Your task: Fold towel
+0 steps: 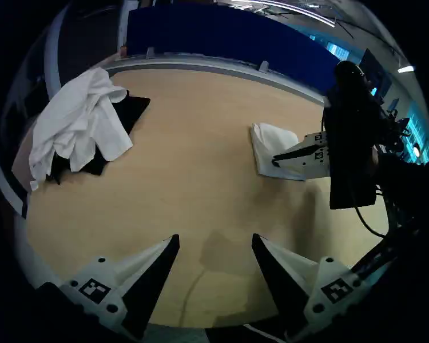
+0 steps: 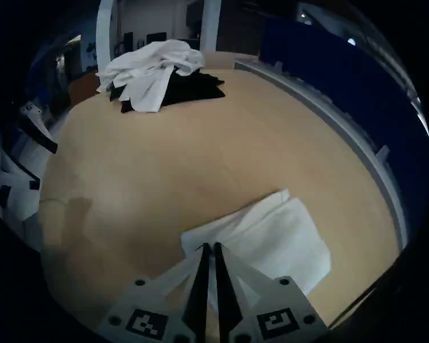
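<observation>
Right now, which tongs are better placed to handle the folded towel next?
Right. The right tongs sit closed at the towel; the left tongs hang open over the table, apart from it.

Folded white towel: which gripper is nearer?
Right. The right gripper, fingers together, sits at the near edge of the folded towel. The left gripper hangs open over bare table, well apart from it.
</observation>
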### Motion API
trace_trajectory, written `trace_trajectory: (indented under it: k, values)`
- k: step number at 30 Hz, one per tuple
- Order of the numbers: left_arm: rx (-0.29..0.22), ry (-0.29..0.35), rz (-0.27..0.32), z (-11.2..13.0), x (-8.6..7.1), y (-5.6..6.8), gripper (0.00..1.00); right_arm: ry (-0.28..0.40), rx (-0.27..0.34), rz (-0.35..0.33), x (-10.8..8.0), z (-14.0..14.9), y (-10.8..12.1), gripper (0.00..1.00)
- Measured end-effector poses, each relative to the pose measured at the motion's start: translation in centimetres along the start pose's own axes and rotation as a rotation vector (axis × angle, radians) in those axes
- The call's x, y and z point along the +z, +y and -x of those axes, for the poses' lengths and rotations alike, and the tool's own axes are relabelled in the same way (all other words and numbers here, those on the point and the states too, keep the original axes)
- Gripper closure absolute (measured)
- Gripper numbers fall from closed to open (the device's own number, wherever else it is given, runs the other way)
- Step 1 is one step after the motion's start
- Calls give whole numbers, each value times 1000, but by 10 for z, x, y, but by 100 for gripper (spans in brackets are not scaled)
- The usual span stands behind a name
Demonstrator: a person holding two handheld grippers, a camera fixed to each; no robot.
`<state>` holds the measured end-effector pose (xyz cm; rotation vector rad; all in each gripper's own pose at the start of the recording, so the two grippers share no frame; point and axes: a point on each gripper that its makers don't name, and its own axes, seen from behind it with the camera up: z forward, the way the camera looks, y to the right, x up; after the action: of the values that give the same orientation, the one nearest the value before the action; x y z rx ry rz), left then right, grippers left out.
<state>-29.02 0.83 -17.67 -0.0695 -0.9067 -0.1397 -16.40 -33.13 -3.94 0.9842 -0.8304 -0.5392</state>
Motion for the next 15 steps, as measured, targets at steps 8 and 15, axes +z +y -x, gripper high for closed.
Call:
trace_trajectory:
  k: [8,15]
  values:
    - [11,-4,2,-3,6,-2,6,15,47,7,1,0,6,84]
    - [19,-6,5,-7,7,0,6,48,67,26,-13,-1,13,40]
